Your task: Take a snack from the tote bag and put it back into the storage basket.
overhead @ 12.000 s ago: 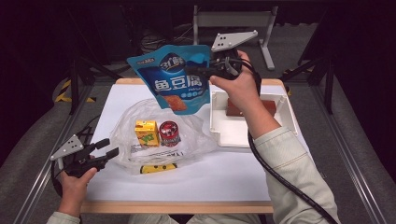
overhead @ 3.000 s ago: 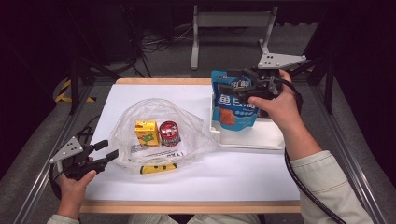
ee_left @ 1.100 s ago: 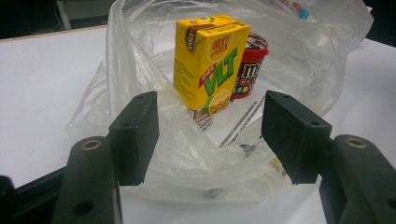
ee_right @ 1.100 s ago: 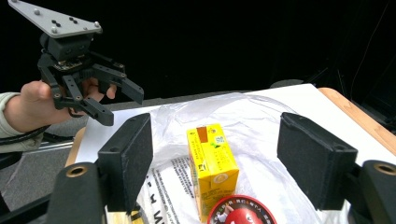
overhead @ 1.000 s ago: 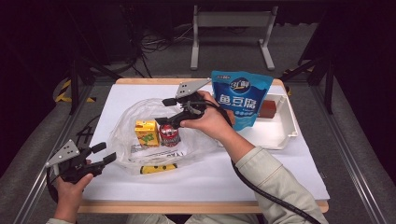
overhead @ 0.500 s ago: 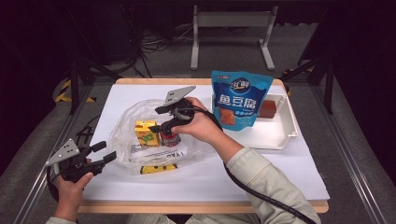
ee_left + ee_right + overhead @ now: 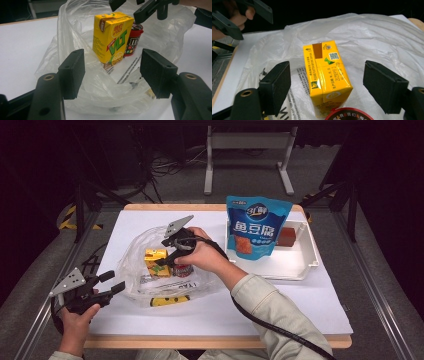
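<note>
A yellow drink carton (image 7: 155, 261) stands inside a clear plastic bag (image 7: 145, 287) left of the table's middle, with a red-lidded candy cup (image 7: 183, 270) close beside it. My right gripper (image 7: 169, 254) reaches down into the bag. Its jaws have just been opening and now stand open on either side of the carton (image 7: 327, 72) without touching it; the red lid (image 7: 347, 114) sits just below. My left gripper (image 7: 114, 281) is open near the front left edge, aimed at the bag. Through its jaws I see the carton (image 7: 112, 37) and the cup (image 7: 133, 40).
A blue snack pouch (image 7: 256, 227) stands upright in a white tray (image 7: 295, 270) at the right, with a brown block (image 7: 287, 236) behind it. A flat yellow packet (image 7: 167, 301) lies under the bag's front. White tabletop (image 7: 280, 310) stretches along the front right.
My right gripper has moved left and down from above the red cup, lower into the bag and over the yellow carton. The left gripper has stayed put.
</note>
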`<state>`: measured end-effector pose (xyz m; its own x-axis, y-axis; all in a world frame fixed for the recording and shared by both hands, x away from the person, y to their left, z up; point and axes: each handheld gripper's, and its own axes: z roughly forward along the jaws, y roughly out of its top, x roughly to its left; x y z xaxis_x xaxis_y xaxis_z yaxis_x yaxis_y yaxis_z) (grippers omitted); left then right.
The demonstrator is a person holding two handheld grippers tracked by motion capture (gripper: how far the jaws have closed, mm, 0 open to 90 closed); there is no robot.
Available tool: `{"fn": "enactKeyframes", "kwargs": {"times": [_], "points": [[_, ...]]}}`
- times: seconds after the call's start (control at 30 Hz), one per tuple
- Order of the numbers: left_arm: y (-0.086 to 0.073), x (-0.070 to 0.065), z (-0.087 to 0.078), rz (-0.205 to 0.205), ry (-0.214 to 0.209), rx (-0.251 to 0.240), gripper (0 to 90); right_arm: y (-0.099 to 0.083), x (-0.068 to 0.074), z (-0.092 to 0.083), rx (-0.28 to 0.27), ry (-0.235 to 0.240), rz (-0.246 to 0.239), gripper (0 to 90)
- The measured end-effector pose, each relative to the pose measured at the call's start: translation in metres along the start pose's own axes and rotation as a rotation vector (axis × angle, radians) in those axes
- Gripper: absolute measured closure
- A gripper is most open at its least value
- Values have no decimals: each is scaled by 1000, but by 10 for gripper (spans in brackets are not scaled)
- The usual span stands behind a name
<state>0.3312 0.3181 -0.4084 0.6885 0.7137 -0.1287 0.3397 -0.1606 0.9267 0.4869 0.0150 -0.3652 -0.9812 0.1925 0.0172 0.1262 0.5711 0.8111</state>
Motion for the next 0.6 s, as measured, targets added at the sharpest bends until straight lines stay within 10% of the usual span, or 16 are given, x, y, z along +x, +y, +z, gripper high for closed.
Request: {"fn": "enactKeyframes", "kwargs": {"times": [0.6], "points": [[0, 0, 0, -1, -5, 3, 373, -4, -1, 30, 100, 5, -27, 221]]}}
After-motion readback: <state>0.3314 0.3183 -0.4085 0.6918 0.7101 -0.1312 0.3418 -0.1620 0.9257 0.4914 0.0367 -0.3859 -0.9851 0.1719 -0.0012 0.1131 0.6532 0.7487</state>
